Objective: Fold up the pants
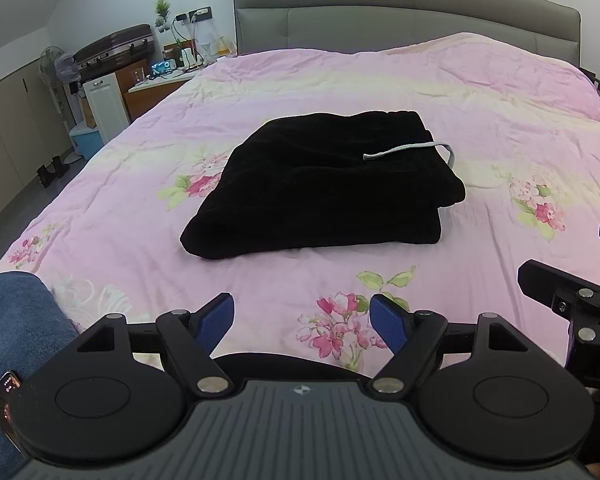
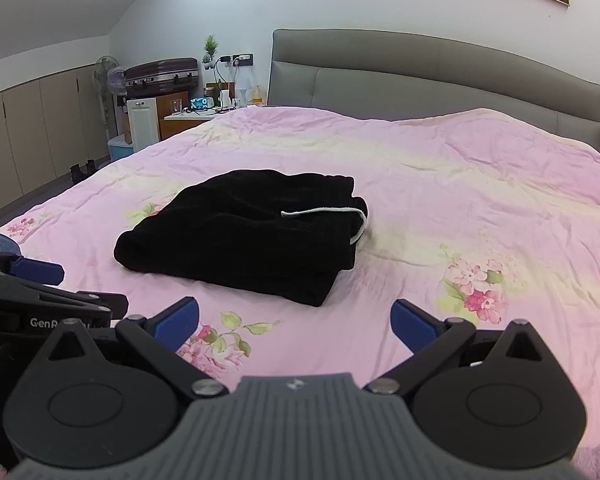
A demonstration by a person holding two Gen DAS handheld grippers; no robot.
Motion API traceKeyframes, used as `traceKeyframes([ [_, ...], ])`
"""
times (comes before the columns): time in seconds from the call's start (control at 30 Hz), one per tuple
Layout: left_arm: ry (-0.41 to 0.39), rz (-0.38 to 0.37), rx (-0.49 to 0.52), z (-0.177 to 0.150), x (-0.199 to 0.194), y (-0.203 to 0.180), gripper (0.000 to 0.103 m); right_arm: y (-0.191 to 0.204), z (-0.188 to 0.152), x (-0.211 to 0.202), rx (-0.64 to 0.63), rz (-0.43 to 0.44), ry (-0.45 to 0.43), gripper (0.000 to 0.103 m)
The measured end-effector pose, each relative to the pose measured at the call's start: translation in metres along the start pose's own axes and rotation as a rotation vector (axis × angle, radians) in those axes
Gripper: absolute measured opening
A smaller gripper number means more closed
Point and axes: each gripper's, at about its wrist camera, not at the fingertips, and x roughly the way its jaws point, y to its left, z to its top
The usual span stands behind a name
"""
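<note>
A: Where the left wrist view looks out over the bed (image 1: 380, 80), what are the fingers doing?

B: The left gripper (image 1: 302, 322) has its two blue fingers (image 1: 218, 320) wide apart, holding nothing and touching nothing, above the pink floral quilt (image 1: 120, 220). One pair of black pants (image 1: 324, 188) lies folded in a stack at mid-bed, well apart from the fingers, with one grey drawstring (image 1: 408, 149) lying across its top. At the right edge sits part of the right gripper (image 1: 572, 276), one blue pad showing. A denim-clad leg (image 1: 16, 320) is at the lower left.

A: And the right wrist view?

B: The right gripper (image 2: 295, 320) is also spread wide, two blue fingers (image 2: 414, 322) empty over the quilt (image 2: 460, 200). The same single pants (image 2: 244, 236) stack lies ahead and a bit left, drawstring (image 2: 320, 211) on top. The left gripper (image 2: 40, 280) shows at the left edge. One grey headboard (image 2: 420, 76) stands behind.
</note>
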Motion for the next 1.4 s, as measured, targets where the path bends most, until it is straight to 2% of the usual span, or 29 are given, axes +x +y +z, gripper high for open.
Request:
traceKeyframes([
  [1.4, -0.011, -0.009, 0.003, 0.007, -0.0087, -0.0078, 0.09, -0.0007, 0.0025, -0.0084, 0.008, 0.006, -0.018, 0.098],
])
